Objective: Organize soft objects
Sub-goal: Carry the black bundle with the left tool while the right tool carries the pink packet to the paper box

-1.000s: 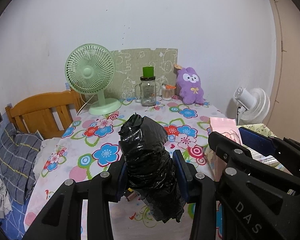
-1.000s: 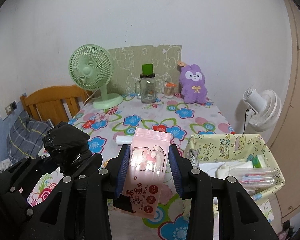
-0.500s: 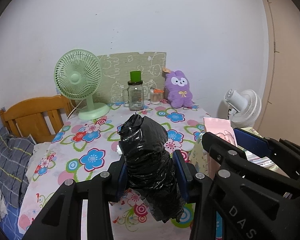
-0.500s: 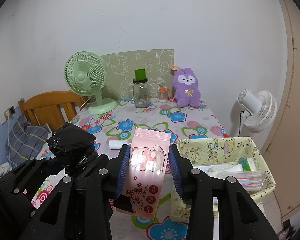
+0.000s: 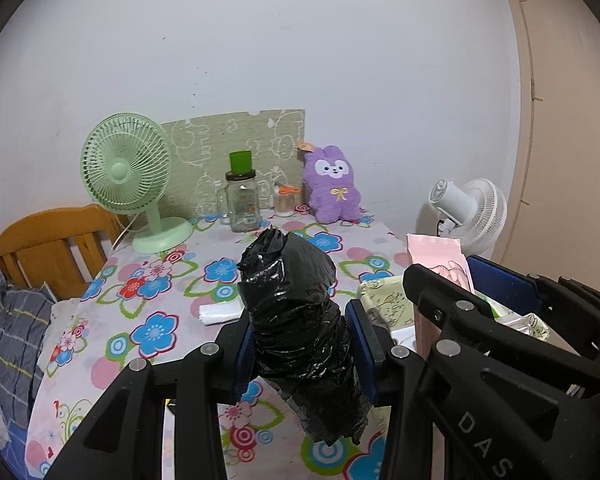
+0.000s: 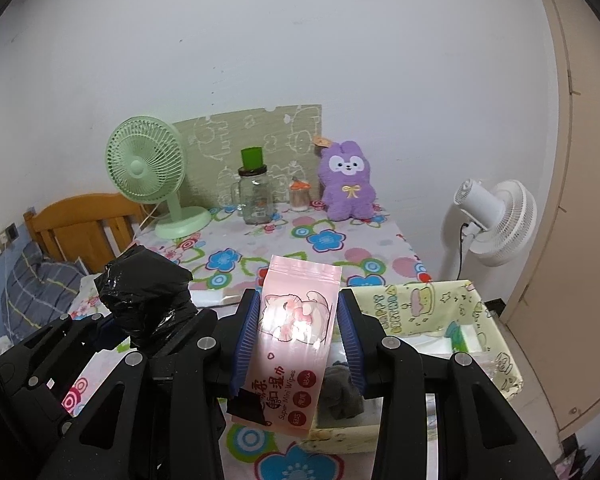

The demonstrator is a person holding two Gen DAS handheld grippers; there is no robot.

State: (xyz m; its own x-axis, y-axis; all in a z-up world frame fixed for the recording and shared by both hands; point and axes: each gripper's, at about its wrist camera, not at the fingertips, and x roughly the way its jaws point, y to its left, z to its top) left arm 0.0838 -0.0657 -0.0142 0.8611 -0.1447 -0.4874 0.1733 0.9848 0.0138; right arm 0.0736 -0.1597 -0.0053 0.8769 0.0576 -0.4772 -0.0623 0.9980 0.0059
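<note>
Left wrist view shows my left gripper (image 5: 300,344) closed on a black plastic bundle (image 5: 296,312), which stands upright between the blue pads in the lower centre of the frame. In the right wrist view my right gripper (image 6: 298,340) holds a pink pack of wipes (image 6: 294,336) in the same way, its top sticking up above the jaws.

Compared with a second ago, both grips are the same width and nothing has slipped. What changed is the background: the floral table (image 5: 168,280) and the green fan (image 5: 126,170) have shifted toward the left of both frames, and the yellow basket (image 6: 412,304) now fills more of the lower right in the right wrist view. I judge that I am carrying both soft items sideways toward this basket, and that the placing step is near but not yet begun.

Inside the basket I see a white folded thing with a green edge (image 6: 466,334) near the far wall, a dark grey soft item (image 6: 342,394) at the near side, and something in clear plastic at the right, too blurred to name. From the left wrist view only the basket's near corner shows. A small white roll (image 5: 220,312) lies on the table, apart from the basket, so I think it is not sorted yet.
</note>
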